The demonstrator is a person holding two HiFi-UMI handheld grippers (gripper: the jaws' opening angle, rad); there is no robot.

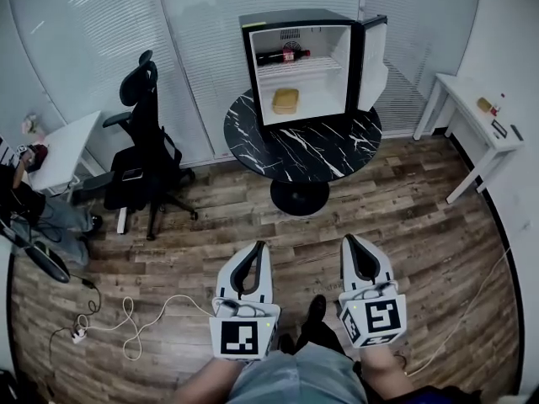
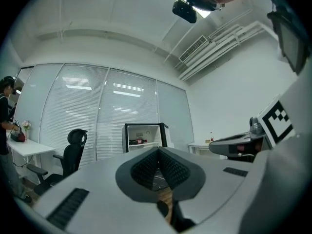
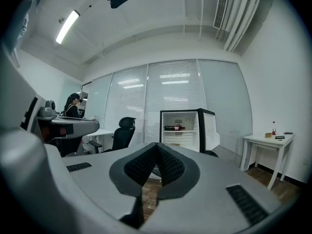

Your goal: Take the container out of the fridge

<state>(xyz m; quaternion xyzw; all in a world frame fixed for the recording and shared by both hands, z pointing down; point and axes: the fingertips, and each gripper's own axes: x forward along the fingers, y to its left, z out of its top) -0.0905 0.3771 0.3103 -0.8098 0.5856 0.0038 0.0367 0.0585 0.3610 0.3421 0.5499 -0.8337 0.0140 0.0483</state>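
Note:
A small black fridge (image 1: pixel 303 23) stands with its door open on a round black marble table (image 1: pixel 303 146). A tan container (image 1: pixel 285 101) lies on the fridge's lower floor. A dark bottle with a red label (image 1: pixel 283 55) lies on the shelf above it. My left gripper (image 1: pixel 260 246) and right gripper (image 1: pixel 348 240) hover low over the wooden floor, well short of the table, both shut and empty. The fridge also shows far off in the left gripper view (image 2: pixel 144 136) and the right gripper view (image 3: pixel 186 130).
A black office chair (image 1: pixel 143 154) stands left of the table. White desks sit at the left (image 1: pixel 67 146) and right (image 1: pixel 472 116). A person (image 1: pixel 25 192) sits at far left. A white cable (image 1: pixel 126 318) trails over the floor.

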